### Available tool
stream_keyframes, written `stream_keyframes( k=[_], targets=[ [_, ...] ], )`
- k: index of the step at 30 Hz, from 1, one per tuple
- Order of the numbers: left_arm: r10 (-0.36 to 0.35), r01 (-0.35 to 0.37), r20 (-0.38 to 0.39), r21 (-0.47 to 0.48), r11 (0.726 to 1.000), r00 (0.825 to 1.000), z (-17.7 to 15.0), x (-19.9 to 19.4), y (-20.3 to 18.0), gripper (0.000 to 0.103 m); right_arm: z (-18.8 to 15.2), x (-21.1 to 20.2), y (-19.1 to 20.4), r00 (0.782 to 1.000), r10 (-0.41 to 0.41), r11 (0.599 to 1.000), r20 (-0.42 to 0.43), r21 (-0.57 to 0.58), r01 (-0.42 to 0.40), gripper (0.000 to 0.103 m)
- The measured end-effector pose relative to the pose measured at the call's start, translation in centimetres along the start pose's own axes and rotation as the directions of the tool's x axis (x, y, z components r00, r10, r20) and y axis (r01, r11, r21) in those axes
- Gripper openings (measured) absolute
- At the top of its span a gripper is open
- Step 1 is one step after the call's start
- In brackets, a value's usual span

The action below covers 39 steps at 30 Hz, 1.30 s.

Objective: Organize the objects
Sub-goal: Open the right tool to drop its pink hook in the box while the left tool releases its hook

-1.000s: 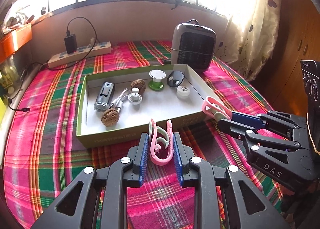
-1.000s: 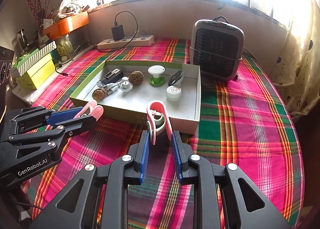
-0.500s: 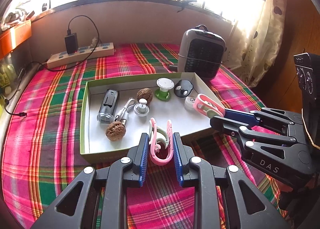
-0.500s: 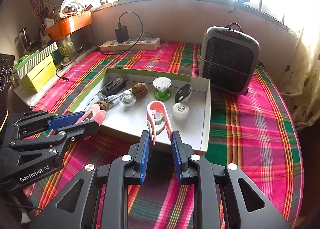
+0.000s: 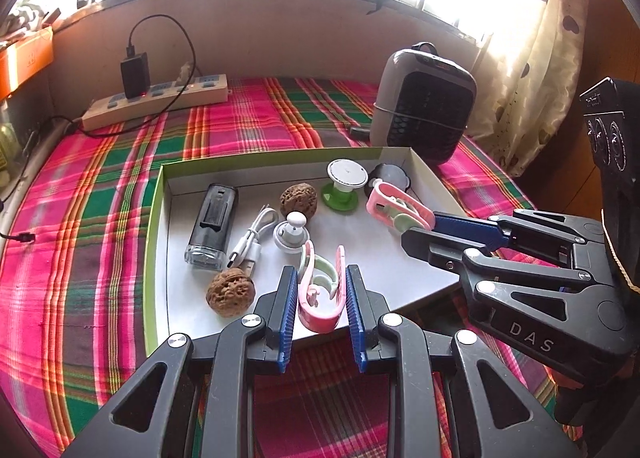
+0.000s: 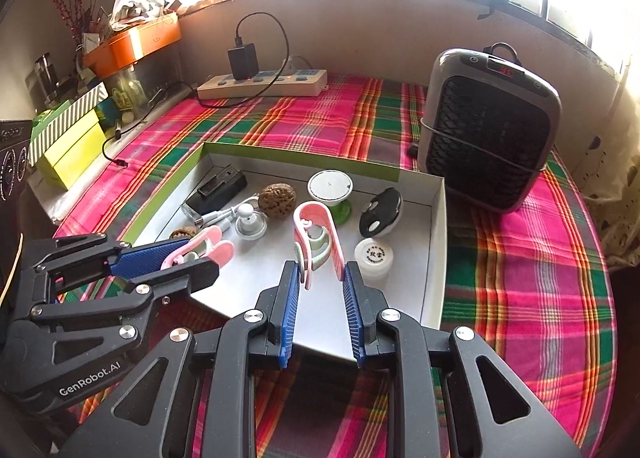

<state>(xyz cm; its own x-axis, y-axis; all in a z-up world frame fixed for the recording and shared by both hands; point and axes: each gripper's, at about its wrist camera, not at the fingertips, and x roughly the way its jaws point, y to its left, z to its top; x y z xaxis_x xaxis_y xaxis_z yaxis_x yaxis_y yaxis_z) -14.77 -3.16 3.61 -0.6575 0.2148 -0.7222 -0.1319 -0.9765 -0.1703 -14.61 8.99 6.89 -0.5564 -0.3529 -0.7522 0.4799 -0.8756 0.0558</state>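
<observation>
Each gripper holds a pink clip with a pale green inner piece. In the left wrist view my left gripper (image 5: 321, 274) is shut on its pink clip (image 5: 322, 294), over the near part of a shallow white box with a green rim (image 5: 160, 218). My right gripper (image 5: 418, 227) reaches in from the right, shut on the other clip (image 5: 394, 202). In the right wrist view the right gripper (image 6: 320, 270) pinches its upright clip (image 6: 318, 230) above the box (image 6: 300, 156). The left gripper (image 6: 200, 258) enters from the left with its clip (image 6: 206, 244).
The box holds two walnuts (image 5: 231, 292), a black lighter-like item (image 5: 212, 226), a USB cable (image 5: 250, 242), a white knob (image 5: 291, 236), a green-based spool (image 6: 330, 188), a black oval item (image 6: 380, 212) and a white jar (image 6: 374, 256). A heater (image 6: 486, 130) and power strip (image 6: 262, 82) stand behind on plaid cloth.
Both grippers moved forward with their clips, from short of the box's near wall to over its floor. The grips on the clips look unchanged.
</observation>
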Motion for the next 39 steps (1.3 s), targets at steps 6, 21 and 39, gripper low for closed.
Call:
stream_keyframes(
  k=[6, 21, 39],
  targets=[
    [0.003, -0.003, -0.019, -0.003, 1.000, 1.000, 0.2, 1.2, 0.4, 0.022, 0.4, 1.3, -0.2, 1.000, 0.007, 1.000, -0.022, 0.000, -0.007, 0.023],
    [0.002, -0.002, -0.045, 0.003, 1.000, 0.999, 0.5, 3.1, 0.6, 0.022, 0.6, 3.8, -0.6, 0.997, 0.004, 1.000, -0.074, -0.016, -0.006, 0.023],
    [-0.004, 0.004, -0.048, -0.008, 1.000, 0.999, 0.5, 3.3, 0.7, 0.022, 0.5, 4.4, -0.2, 0.996, -0.008, 0.999, -0.087, -0.041, 0.004, 0.024]
  ],
)
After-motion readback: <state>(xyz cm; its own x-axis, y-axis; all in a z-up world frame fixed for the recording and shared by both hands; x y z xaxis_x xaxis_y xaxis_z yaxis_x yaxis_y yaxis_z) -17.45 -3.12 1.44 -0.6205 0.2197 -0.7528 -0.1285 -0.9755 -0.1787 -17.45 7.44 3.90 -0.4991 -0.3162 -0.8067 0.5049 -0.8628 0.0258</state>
